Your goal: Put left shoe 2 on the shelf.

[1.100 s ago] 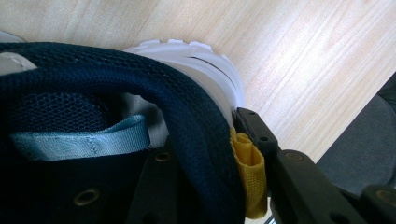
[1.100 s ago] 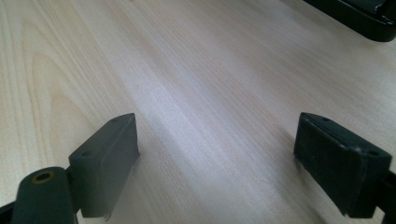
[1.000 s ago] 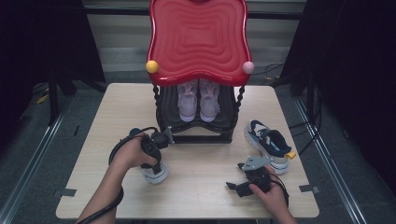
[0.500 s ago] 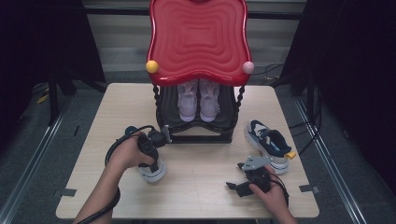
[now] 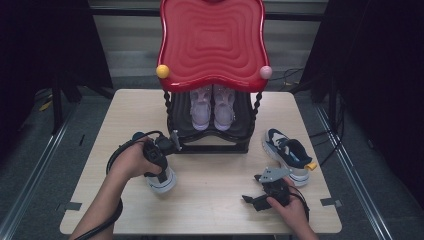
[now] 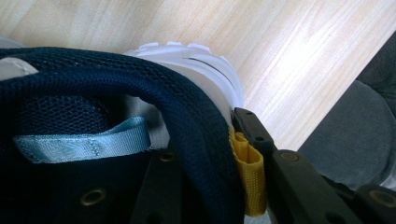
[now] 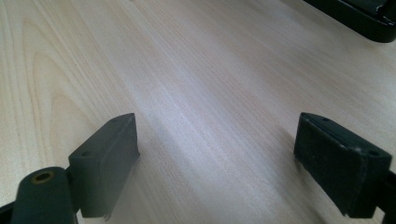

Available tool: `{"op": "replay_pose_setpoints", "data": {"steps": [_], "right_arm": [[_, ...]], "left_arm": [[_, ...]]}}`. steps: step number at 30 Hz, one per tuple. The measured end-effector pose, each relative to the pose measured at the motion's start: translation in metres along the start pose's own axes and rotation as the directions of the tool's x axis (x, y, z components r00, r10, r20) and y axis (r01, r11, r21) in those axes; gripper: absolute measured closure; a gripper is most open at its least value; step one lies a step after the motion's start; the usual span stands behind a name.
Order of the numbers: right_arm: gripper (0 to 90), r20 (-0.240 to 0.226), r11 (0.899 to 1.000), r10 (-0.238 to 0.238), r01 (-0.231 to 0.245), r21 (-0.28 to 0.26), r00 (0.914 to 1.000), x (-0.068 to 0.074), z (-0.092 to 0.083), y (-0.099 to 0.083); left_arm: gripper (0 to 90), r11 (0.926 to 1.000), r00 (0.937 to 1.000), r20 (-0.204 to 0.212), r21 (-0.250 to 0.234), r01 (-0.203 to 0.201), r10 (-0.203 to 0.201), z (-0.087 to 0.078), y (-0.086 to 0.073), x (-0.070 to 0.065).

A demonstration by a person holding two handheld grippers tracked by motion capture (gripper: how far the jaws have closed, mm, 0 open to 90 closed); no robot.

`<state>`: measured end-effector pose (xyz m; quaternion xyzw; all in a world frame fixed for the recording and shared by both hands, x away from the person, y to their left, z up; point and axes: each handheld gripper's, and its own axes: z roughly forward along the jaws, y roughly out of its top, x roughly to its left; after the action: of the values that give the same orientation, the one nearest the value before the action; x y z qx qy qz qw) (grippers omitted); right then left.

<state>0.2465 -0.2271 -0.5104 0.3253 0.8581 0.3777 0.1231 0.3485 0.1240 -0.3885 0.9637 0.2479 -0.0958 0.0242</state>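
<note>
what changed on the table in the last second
The left gripper, shut on the heel collar of a navy shoe, has lifted that shoe a little off the table. The right gripper stayed put with jaws open. The other navy shoe and the pair on the rack did not move.

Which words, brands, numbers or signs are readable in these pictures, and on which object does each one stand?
None can be read.
Navy shoe held in the left gripper: no print on its yellow heel tab.
Shoe on the table: any marking too small.
Pale pair in the rack: the same.
</note>
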Motion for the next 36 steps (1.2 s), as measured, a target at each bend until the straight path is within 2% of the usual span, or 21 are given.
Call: {"op": "replay_pose_setpoints", "data": {"steps": [2, 6, 15, 20, 21, 22, 30, 36], "right_arm": [[13.2, -0.001, 1.0, 0.0, 0.0, 0.0, 1.0, 0.0, 0.0, 0.0], [13.2, 0.0, 1.0, 0.0, 0.0, 0.0, 1.0, 0.0, 0.0, 0.0], [13.2, 0.0, 1.0, -0.001, 0.001, -0.001, 1.0, 0.0, 0.0, 0.0], [13.1, 0.0, 1.0, -0.001, 0.001, -0.001, 1.0, 0.0, 0.0, 0.0], [13.2, 0.0, 1.0, -0.001, 0.001, -0.001, 1.0, 0.0, 0.0, 0.0], [13.1, -0.001, 1.0, 0.0, 0.0, -0.001, 1.0, 0.0, 0.0, 0.0], [13.2, 0.0, 1.0, -0.003, 0.003, 0.0, 1.0, 0.0, 0.0, 0.0], [13.1, -0.001, 1.0, -0.002, 0.002, 0.001, 1.0, 0.0, 0.0, 0.0]], "left_arm": [[73.9, 0.9999, 0.9999, 0.0, -0.01, 0.013, -0.013, -0.001, 0.0, -0.001], [73.9, 1.0, 0.9999, -0.011, 0.0, -0.007, 0.007, -0.013, -0.001, -0.003], [73.8, 1.0, 0.9996, -0.029, -0.004, -0.005, 0.005, -0.034, -0.003, -0.008], [73.8, 0.9999, 0.9994, -0.032, -0.003, -0.016, 0.016, -0.044, -0.002, -0.01], [73.8, 0.9996, 0.9989, -0.036, 0.002, -0.029, 0.03, -0.05, -0.002, -0.01], [73.8, 0.9998, 0.9992, -0.035, -0.008, -0.018, 0.018, -0.052, -0.002, -0.012], [73.8, 0.9993, 0.9982, -0.047, -0.002, -0.038, 0.037, -0.07, 0.0, -0.017], [73.8, 0.9993, 0.9975, -0.061, 0.001, -0.037, 0.037, -0.079, -0.001, -0.019]]}}
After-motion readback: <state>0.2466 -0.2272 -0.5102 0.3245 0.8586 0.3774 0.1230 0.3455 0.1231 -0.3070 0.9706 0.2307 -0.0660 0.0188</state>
